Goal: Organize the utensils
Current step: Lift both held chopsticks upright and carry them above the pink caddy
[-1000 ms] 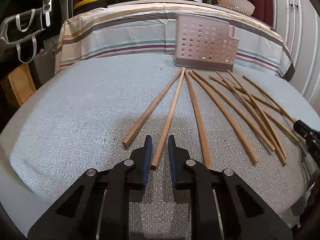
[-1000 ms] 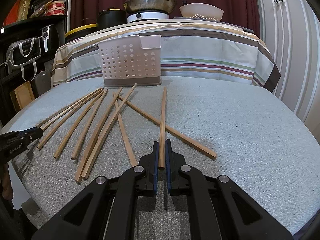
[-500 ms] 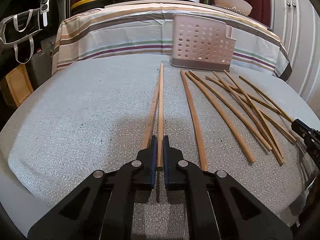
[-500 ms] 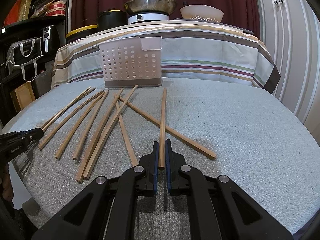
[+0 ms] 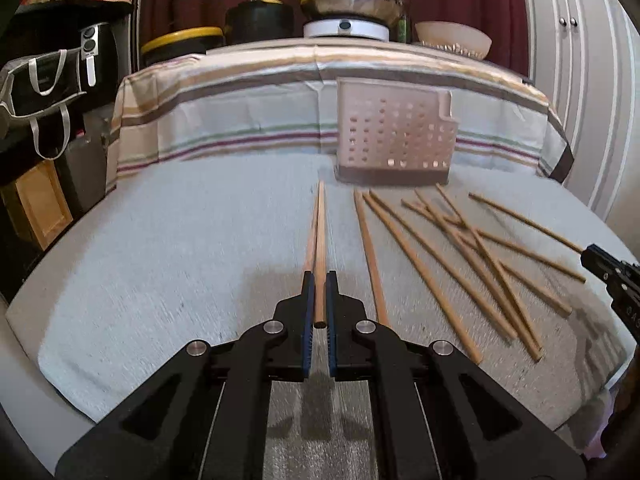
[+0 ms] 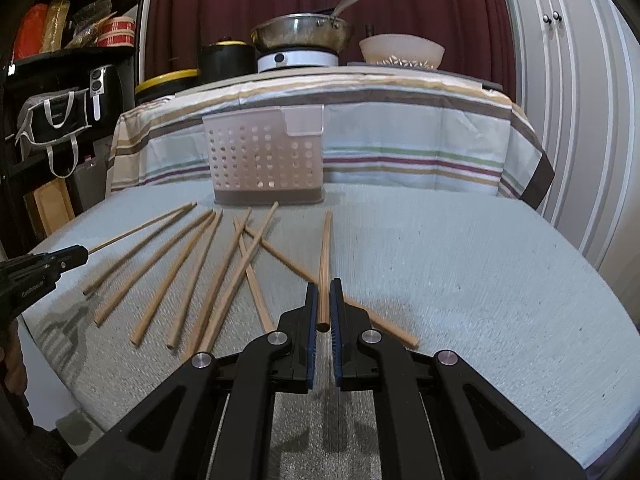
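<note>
Presently my left gripper [image 5: 319, 300] is clamped on one wooden chopstick [image 5: 320, 240], a second lying close beside it. Loose wooden chopsticks [image 6: 192, 268] fan across the grey table's [image 6: 480, 272] middle. My right gripper [image 6: 324, 304] pinches another chopstick [image 6: 325, 264]. Pale perforated plastic caddy [image 6: 264, 156] stands at the far edge.

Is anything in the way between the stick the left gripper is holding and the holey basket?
Nothing visible is. The left gripper holds a chopstick pointing toward the basket, with only bare table mat between them.
</note>
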`<state>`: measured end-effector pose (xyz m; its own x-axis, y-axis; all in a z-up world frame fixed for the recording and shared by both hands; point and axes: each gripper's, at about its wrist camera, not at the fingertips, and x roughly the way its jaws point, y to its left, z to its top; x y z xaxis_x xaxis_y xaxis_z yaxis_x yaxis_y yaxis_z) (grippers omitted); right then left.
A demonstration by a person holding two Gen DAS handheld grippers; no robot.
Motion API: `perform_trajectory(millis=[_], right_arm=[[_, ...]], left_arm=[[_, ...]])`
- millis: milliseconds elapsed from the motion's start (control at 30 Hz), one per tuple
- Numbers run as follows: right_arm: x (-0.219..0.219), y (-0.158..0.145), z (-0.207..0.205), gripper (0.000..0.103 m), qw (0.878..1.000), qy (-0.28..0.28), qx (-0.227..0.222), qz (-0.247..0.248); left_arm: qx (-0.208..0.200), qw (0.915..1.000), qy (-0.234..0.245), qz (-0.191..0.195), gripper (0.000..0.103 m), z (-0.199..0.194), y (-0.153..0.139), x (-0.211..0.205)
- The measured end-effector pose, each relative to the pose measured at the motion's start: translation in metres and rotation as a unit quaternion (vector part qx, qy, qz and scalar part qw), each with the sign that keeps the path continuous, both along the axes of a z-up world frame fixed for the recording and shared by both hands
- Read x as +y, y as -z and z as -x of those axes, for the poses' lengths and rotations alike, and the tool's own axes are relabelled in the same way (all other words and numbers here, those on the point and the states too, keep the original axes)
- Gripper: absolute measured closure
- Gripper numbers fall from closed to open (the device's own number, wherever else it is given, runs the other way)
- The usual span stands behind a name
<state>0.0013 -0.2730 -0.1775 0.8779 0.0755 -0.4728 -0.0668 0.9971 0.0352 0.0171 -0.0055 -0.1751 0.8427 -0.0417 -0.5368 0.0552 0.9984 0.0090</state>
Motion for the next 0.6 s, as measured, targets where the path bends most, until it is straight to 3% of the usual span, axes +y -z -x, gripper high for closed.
perform_trajectory(millis=[300, 600], right_arm=[[0.002, -0.023, -0.001, 0.096, 1.000, -0.002, -0.023, 0.002], [0.003, -0.055, -0.016, 0.096, 0.999, -0.006, -0.045, 0.004]], left_arm=[[-0.042, 0.9991, -0.007, 0.001, 0.097, -0.003, -0.039, 0.006], [-0.060, 0.9982, -0.002, 0.001, 0.097, -0.024, -0.077, 0.010]])
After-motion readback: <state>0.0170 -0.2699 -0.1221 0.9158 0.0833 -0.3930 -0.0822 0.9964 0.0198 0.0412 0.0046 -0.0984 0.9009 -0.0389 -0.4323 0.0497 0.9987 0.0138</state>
